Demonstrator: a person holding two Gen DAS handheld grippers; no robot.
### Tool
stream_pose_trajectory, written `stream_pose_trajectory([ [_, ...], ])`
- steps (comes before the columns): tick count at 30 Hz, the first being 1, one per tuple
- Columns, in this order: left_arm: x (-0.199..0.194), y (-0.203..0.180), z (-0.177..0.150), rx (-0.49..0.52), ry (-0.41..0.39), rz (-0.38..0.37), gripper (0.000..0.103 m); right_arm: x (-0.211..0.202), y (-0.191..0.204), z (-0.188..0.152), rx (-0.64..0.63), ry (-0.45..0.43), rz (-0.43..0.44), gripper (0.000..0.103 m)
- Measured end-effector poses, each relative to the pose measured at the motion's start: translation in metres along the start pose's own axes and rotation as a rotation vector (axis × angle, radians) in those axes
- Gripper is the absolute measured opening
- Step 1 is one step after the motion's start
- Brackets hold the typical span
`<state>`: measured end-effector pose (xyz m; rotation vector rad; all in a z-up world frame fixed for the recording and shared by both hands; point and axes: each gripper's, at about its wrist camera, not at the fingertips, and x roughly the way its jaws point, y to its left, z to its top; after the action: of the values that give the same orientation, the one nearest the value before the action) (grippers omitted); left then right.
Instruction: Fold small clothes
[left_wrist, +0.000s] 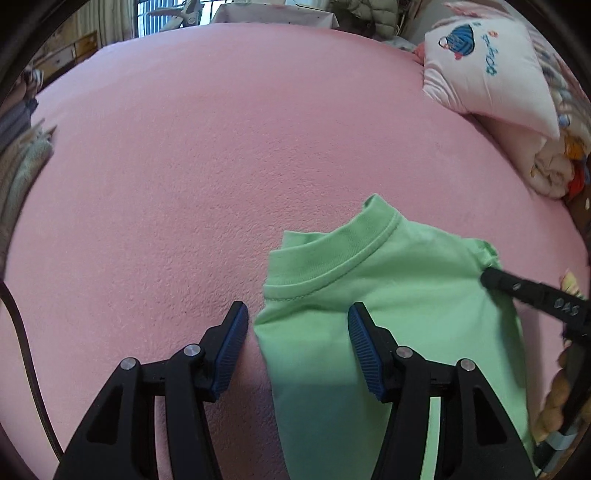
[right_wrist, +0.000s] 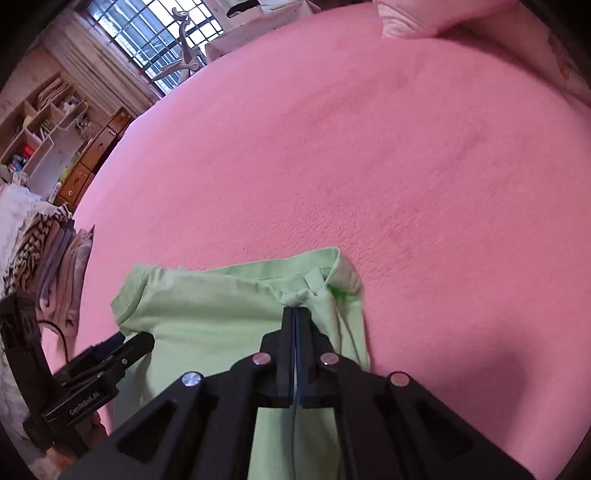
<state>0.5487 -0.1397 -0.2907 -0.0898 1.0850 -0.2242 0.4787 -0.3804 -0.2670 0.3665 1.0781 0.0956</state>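
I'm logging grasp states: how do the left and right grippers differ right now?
The left gripper is open, its blue-padded fingers straddling the left edge of the light green T-shirt; the right gripper is shut on a bunched bit of that shirt's edge. The left holds nothing; the right pinches fabric. Both are black and work over the pink bedspread.

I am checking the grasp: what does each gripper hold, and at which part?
The right gripper pinches the green shirt at a bunched sleeve edge. The left gripper is open, holding nothing.

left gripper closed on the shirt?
No. The left gripper is open, its jaws apart around the green shirt's left edge without pinching it.
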Motion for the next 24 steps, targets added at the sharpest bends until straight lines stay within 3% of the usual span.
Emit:
stream_pose_trajectory([
  [2,-0.005,-0.001,0.003,0.0,0.009,0.027,0.056,-0.015,0.004,0.001,-0.017,-0.032,-0.052,0.0],
  [5,-0.033,0.0,0.007,0.0,-0.017,0.057,0.057,-0.051,0.007,0.003,-0.02,-0.079,-0.023,0.002],
  [7,-0.062,-0.001,0.003,-0.002,-0.045,0.04,0.069,-0.083,0.01,-0.011,-0.035,-0.121,0.01,0.002],
  [9,-0.089,0.001,-0.008,0.004,-0.072,0.034,0.078,-0.113,0.013,-0.029,-0.062,-0.138,0.009,0.002],
  [18,-0.186,0.02,-0.084,0.08,-0.071,0.01,0.079,-0.185,0.006,-0.095,-0.074,-0.123,0.005,0.004],
  [20,-0.203,0.023,-0.104,0.08,-0.062,0.0,0.079,-0.195,0.008,-0.112,-0.076,-0.12,-0.01,0.012],
  [22,-0.216,0.022,-0.12,0.094,-0.06,-0.002,0.079,-0.201,0.008,-0.129,-0.083,-0.119,-0.026,0.029],
  [24,-0.227,0.02,-0.133,0.113,-0.06,0.002,0.079,-0.207,0.01,-0.144,-0.087,-0.118,-0.035,0.034],
])
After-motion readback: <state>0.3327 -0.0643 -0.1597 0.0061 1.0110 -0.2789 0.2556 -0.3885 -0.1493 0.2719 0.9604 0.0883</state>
